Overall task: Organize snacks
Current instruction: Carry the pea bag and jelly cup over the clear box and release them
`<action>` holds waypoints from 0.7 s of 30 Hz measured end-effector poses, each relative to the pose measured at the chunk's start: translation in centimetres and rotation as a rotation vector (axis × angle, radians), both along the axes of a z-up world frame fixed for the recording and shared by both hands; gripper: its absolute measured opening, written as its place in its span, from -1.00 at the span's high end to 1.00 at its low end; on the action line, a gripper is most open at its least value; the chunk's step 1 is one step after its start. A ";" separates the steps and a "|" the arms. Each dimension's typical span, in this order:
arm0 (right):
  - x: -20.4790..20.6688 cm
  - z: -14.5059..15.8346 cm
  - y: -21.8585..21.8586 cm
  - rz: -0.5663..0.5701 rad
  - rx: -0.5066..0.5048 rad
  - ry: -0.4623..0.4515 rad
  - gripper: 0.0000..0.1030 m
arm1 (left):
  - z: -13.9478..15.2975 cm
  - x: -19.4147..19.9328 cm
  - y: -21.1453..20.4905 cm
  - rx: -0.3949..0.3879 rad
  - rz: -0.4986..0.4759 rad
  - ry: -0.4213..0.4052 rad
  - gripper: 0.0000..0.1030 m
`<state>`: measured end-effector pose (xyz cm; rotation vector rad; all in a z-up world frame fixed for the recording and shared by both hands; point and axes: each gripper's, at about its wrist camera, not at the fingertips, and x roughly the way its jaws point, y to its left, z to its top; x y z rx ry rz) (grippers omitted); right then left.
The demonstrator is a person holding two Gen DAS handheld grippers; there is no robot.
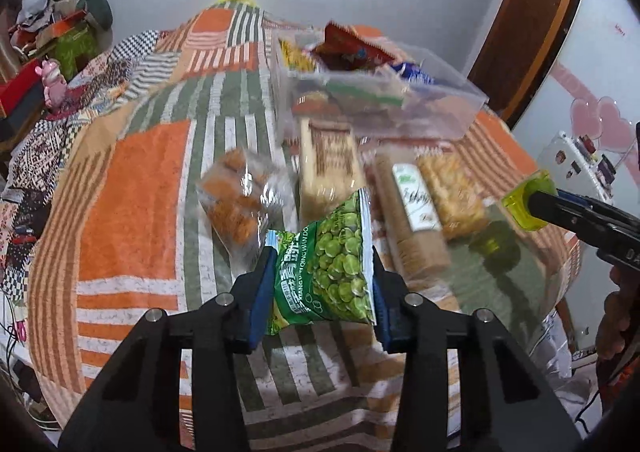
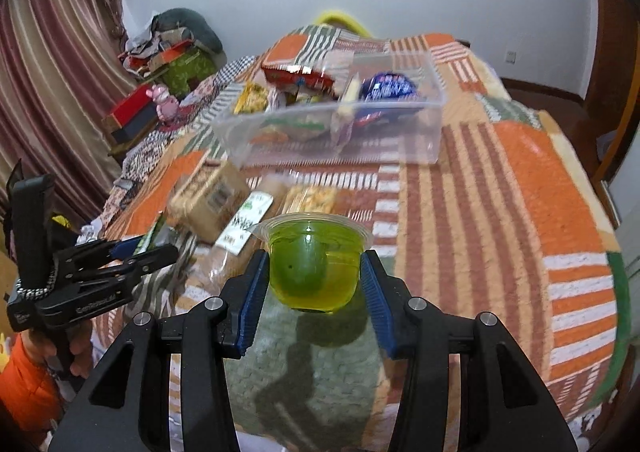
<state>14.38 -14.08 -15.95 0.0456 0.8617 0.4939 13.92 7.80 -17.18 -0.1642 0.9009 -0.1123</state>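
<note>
Left hand-held gripper (image 1: 320, 276): closed about halfway on a green pea bag (image 1: 334, 264), pads pinching both edges, bag lifted off the bed (image 1: 132, 192) and tilted. Right hand-held gripper (image 2: 316, 272): also part closed, clamped round a green jelly cup (image 2: 314, 262), held upright above the bedspread, rim on top, shadow underneath.

Straight ahead, a row of loose snacks lying on the bed: orange bites in a clear bag (image 1: 240, 196), a tan cracker pack (image 1: 328, 164), a brown roll with a white label (image 1: 412, 212), a yellowish pack (image 1: 450, 192). All a bit blurry. Behind those, a clear bin (image 2: 400, 144), left side stuffed with packets, red bag (image 2: 298, 78) and blue bag (image 2: 386, 86) poking up, right side looking bare.
</note>
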 end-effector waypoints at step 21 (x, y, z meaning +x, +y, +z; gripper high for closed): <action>5.5 4.8 -0.6 -0.036 0.019 -0.146 0.15 | 8.5 6.6 -1.2 0.058 -0.032 -0.202 0.18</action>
